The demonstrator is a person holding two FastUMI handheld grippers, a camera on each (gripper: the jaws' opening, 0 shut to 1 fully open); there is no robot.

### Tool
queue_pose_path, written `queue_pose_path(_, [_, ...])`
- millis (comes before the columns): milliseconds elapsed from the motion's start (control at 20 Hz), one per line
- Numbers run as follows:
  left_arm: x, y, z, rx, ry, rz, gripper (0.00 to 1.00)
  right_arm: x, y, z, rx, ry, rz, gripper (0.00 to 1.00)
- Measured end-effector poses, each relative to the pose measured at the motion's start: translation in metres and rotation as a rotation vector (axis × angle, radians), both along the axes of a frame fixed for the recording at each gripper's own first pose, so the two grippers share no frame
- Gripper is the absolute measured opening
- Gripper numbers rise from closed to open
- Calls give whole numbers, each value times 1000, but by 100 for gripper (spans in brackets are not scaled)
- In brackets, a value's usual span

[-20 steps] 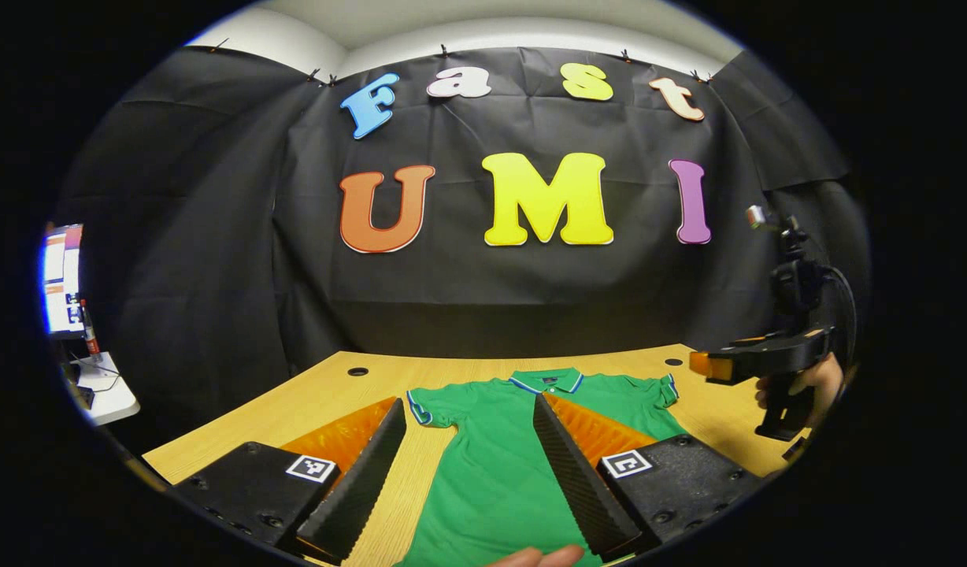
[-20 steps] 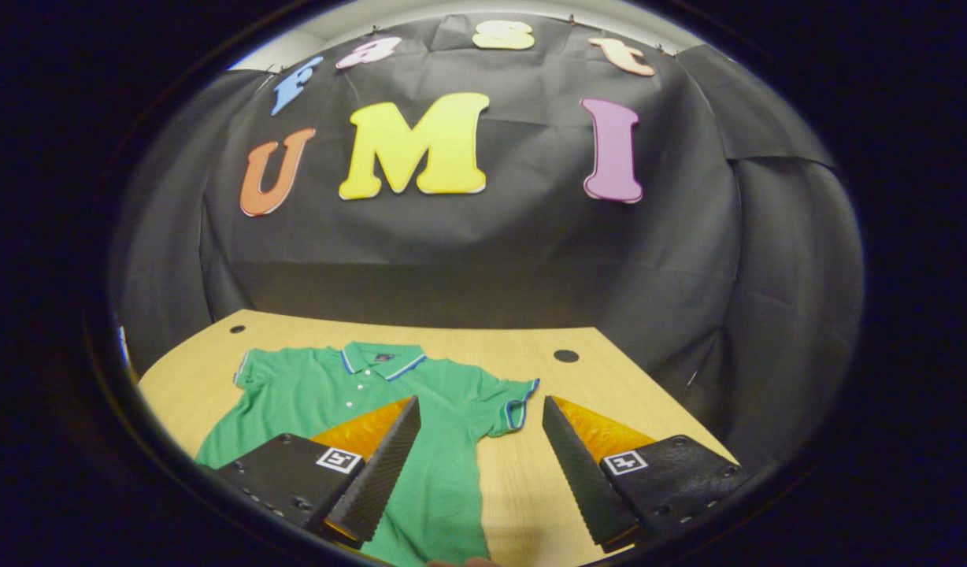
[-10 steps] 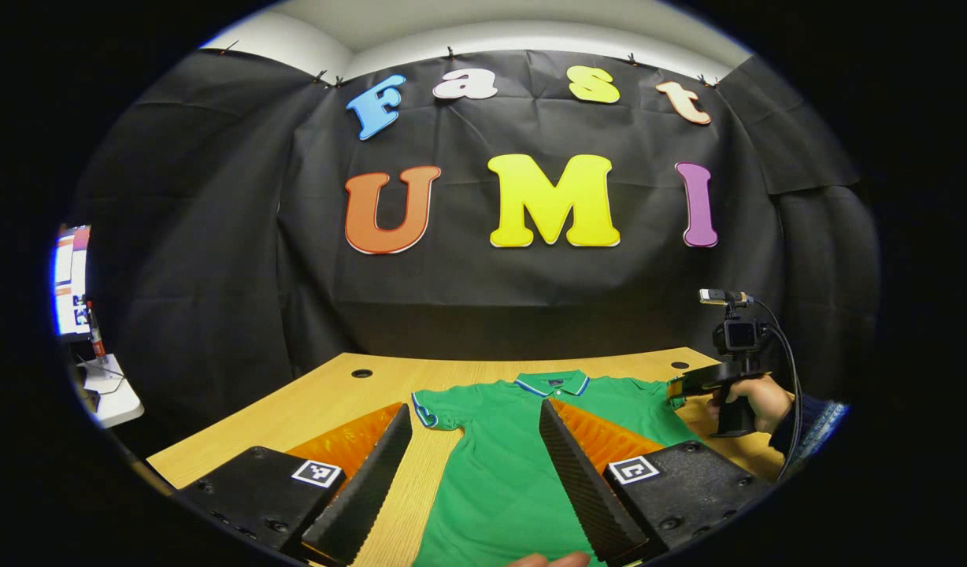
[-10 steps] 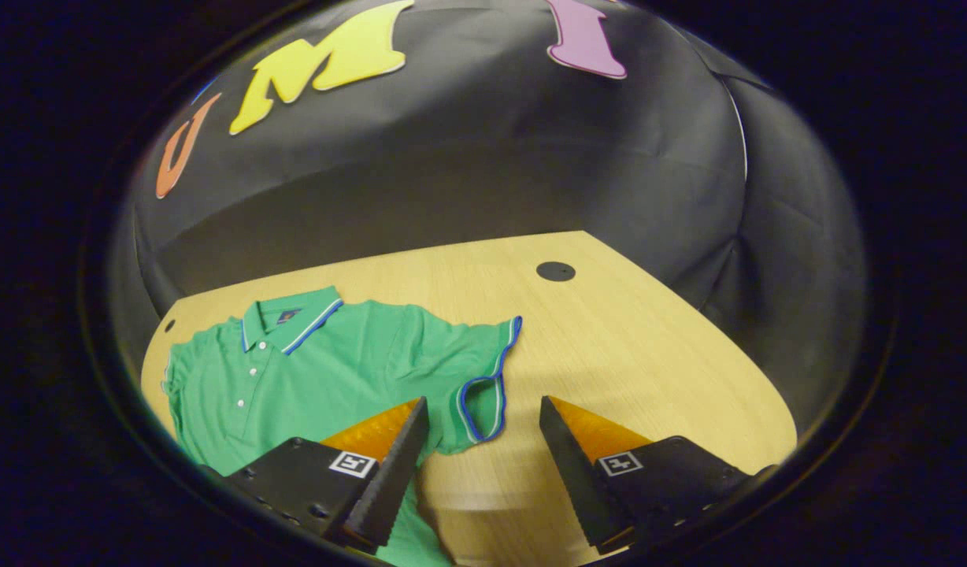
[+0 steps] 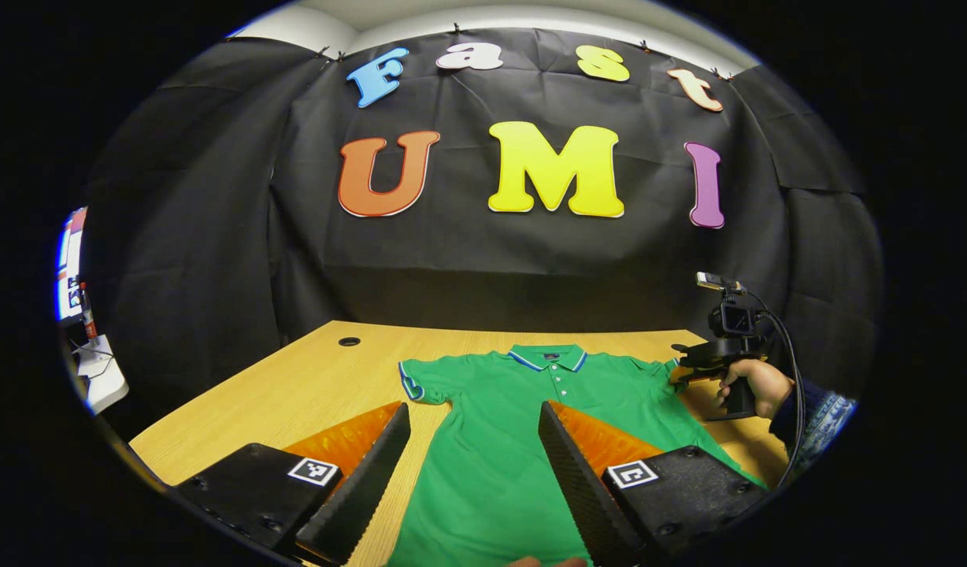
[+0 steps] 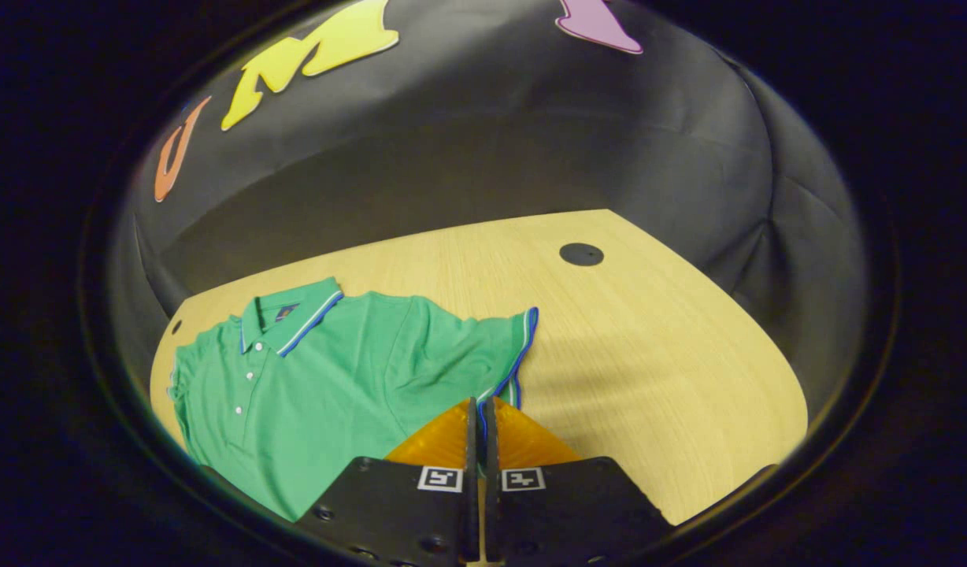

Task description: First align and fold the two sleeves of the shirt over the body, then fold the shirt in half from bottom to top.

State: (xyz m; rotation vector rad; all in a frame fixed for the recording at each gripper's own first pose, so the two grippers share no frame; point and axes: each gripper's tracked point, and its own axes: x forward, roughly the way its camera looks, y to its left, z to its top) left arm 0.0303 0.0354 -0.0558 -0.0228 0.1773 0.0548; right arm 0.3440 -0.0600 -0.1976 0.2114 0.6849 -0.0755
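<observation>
A green polo shirt (image 5: 523,425) with blue-trimmed collar and cuffs lies flat on the wooden table (image 5: 294,394), collar toward the wall. In the left gripper view my left gripper (image 5: 472,472) hovers open above the shirt's lower body, one finger over the table, the other over the cloth. In the right gripper view my right gripper (image 6: 481,429) is shut on the blue-trimmed cuff of the shirt's sleeve (image 6: 523,346), the cuff edge pinched between its fingers. Farther off in the left gripper view, the right gripper (image 5: 692,364) and the hand (image 5: 755,386) holding it sit at that sleeve.
The table (image 6: 649,346) has round cable holes (image 5: 348,342) (image 6: 581,254) near its far corners. A black cloth wall stands behind it. A small white stand with a screen (image 5: 74,276) is off to the left beyond the table.
My right gripper has dropped onto the sleeve cuff and shut on it; half a second ago it was open above it. My left gripper has tilted slightly downward and stays open.
</observation>
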Motion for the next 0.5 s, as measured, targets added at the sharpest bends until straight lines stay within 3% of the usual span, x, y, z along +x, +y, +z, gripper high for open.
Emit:
queue_pose_path(100, [-1, -1, 4, 9, -16, -2, 100, -3, -3, 7, -67, -12, 18, 0])
queue_pose_path(500, [2, 5, -2, -5, 0, 0, 100, 13, 23, 62, -400, -154, 116, 0])
